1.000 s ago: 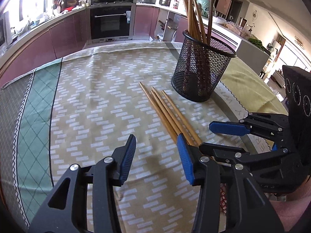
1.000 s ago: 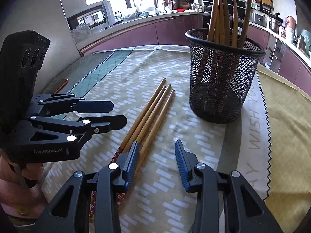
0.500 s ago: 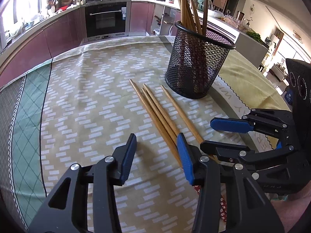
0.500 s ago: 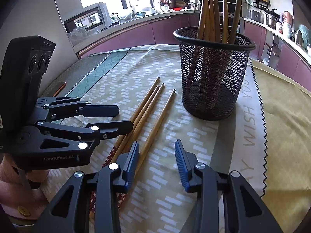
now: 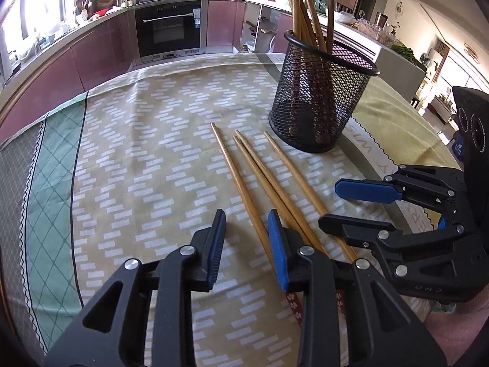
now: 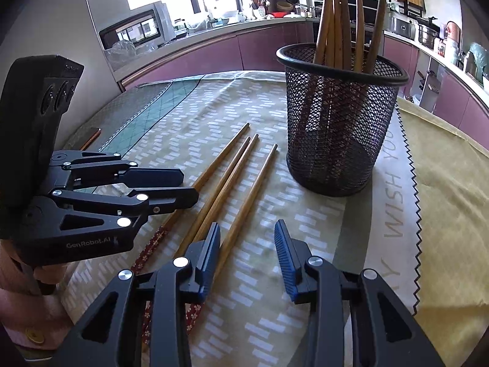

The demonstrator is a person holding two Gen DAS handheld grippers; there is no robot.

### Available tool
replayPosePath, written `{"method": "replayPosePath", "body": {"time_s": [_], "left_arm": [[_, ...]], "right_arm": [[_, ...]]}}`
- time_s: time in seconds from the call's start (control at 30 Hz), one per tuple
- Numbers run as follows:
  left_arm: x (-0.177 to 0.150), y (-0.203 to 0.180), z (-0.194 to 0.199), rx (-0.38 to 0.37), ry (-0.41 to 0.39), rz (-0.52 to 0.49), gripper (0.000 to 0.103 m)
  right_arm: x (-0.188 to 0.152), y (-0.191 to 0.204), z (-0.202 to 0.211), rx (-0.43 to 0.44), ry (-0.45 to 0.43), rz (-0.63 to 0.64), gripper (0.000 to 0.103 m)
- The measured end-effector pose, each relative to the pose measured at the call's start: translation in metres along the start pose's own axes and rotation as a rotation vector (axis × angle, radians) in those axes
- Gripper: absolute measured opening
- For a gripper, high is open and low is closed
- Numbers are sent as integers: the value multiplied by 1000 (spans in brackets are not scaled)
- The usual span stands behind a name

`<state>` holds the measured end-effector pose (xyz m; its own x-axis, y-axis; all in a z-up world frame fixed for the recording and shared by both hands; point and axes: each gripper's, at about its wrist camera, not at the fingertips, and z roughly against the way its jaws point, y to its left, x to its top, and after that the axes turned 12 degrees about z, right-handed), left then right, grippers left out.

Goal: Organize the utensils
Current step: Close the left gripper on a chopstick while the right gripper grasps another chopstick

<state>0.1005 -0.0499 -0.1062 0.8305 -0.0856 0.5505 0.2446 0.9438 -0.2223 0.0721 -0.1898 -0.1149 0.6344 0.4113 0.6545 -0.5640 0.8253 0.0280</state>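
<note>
Several wooden chopsticks (image 5: 253, 168) with red patterned handles lie side by side on the tablecloth, tips toward a black mesh holder (image 5: 321, 98). The holder (image 6: 339, 116) stands upright with several more chopsticks in it. My left gripper (image 5: 246, 244) is open, low over the handle end of the leftmost chopstick. My right gripper (image 6: 247, 253) is open and empty, its left finger just above the rightmost chopstick (image 6: 247, 205). Each gripper shows in the other's view: the right one (image 5: 360, 205) and the left one (image 6: 186, 183), both open.
The table carries a beige patterned cloth (image 5: 146, 159) with a green border (image 5: 52, 168) at the left and a yellow-green cloth (image 6: 452, 189) at the right. Kitchen counters and an oven (image 5: 168, 30) lie beyond the far edge.
Both grippers have shifted a little forward and down over the handle ends. The chopsticks have spread slightly, the rightmost one now apart from the others. Both stay open.
</note>
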Motion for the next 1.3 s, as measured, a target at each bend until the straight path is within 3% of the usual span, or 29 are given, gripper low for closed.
{"method": "replayPosePath", "body": {"time_s": [0.23, 0.4, 0.6, 0.9, 1.0, 1.2, 1.3], "left_arm": [[11, -2, -8, 26, -11, 16, 20], [11, 2, -8, 23, -20, 55, 11], [8, 10, -1, 11, -30, 118, 8], [-6, 9, 13, -55, -22, 98, 8], [-12, 4, 9, -63, 0, 72, 8], [-13, 1, 7, -65, 12, 53, 8], [-10, 2, 4, -51, 18, 43, 14]], "right_arm": [[9, -2, -8, -14, 7, -8, 24], [9, -9, -9, 10, -5, -61, 10], [4, -14, -6, 27, -20, -99, 6], [3, -13, 9, 95, -82, -97, 6], [5, -6, 8, 126, -73, -75, 6], [8, -3, -3, 105, -18, -50, 6], [7, -4, -8, 94, 4, -45, 8]]}}
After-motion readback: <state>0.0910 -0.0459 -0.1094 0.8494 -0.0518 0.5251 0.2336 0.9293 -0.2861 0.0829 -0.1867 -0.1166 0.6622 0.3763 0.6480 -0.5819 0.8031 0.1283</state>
